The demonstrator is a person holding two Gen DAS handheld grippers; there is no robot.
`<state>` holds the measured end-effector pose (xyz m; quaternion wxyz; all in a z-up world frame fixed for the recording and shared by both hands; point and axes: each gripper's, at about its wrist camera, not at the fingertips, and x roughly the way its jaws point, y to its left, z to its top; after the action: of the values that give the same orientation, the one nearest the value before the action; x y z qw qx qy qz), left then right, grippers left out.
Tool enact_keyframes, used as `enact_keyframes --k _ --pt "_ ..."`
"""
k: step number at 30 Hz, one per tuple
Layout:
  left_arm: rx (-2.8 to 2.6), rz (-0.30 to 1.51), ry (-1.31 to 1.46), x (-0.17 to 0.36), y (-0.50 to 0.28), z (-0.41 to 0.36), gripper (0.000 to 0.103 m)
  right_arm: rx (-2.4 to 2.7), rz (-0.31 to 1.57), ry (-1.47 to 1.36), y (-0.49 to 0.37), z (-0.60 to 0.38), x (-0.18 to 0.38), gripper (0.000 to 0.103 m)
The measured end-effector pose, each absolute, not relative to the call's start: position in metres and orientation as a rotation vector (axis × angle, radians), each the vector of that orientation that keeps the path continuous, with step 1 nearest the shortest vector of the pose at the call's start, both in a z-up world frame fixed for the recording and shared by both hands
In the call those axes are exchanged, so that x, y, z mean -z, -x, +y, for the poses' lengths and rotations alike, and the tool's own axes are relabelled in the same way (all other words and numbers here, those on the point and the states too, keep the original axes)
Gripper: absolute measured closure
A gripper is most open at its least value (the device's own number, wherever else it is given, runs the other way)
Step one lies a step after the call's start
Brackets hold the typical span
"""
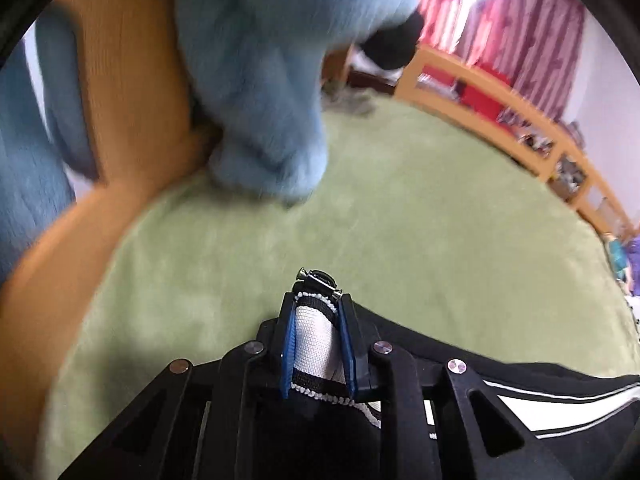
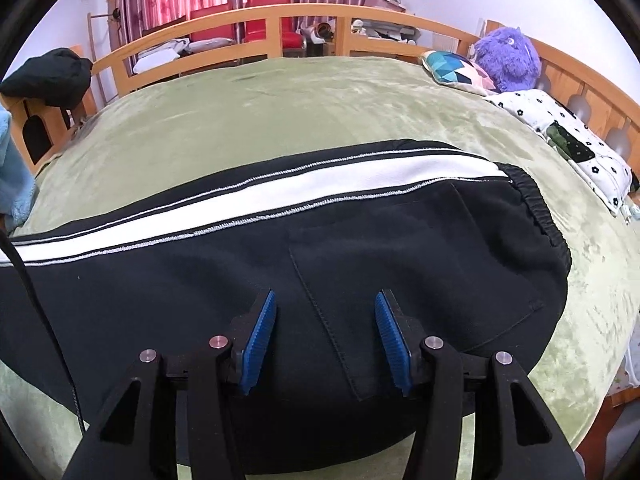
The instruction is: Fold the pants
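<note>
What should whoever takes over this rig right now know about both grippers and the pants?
Left gripper: shut on the pants' leg end, white stripe pinched between its fingers above the green blanket.
Right gripper: open, over the pants near the back pocket, holding nothing.
Pants lie lengthwise on the bed, waistband toward the pillow end, legs apparently stacked.
Left to do: probably carry the held leg end over toward the waistband, then smooth the fold.

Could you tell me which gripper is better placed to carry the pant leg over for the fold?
Left, probably. The left gripper has its jaws shut on the striped cuff of the pants, ready to lift. The right gripper hangs open over the hip pocket, holding nothing.
</note>
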<state>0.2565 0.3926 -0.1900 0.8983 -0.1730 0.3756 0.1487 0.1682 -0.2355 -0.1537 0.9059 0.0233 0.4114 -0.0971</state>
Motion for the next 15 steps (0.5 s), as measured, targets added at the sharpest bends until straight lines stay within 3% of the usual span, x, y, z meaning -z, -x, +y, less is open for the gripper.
enact_keyframes --k 3,5,6,7,9,15 --pt "-0.322 0.808 0.344 0.195 -0.259 0.394 0.083 0.204 0.849 -0.033 -0.167 -0.238 0.153 0.051" --pt "-0.326 0.804 0.328 0.186 -0.257 0.392 0.075 0.201 0.847 -0.023 -0.167 -0.238 0.152 0.051" --pt "-0.350 0.798 0.313 0.178 -0.254 0.392 0.068 0.200 0.844 -0.023 -0.166 -0.238 0.151 0.051" --pt "-0.394 0.785 0.298 0.169 -0.249 0.392 0.050 0.199 0.841 -0.025 -0.166 -0.238 0.151 0.051" --pt "-0.409 0.746 0.292 0.155 -0.234 0.394 0.033 0.188 0.837 -0.036 -0.165 -0.238 0.150 0.051" --pt "-0.400 0.779 0.366 0.150 -0.179 0.401 0.033 0.143 0.817 -0.040 -0.159 -0.230 0.147 0.051"
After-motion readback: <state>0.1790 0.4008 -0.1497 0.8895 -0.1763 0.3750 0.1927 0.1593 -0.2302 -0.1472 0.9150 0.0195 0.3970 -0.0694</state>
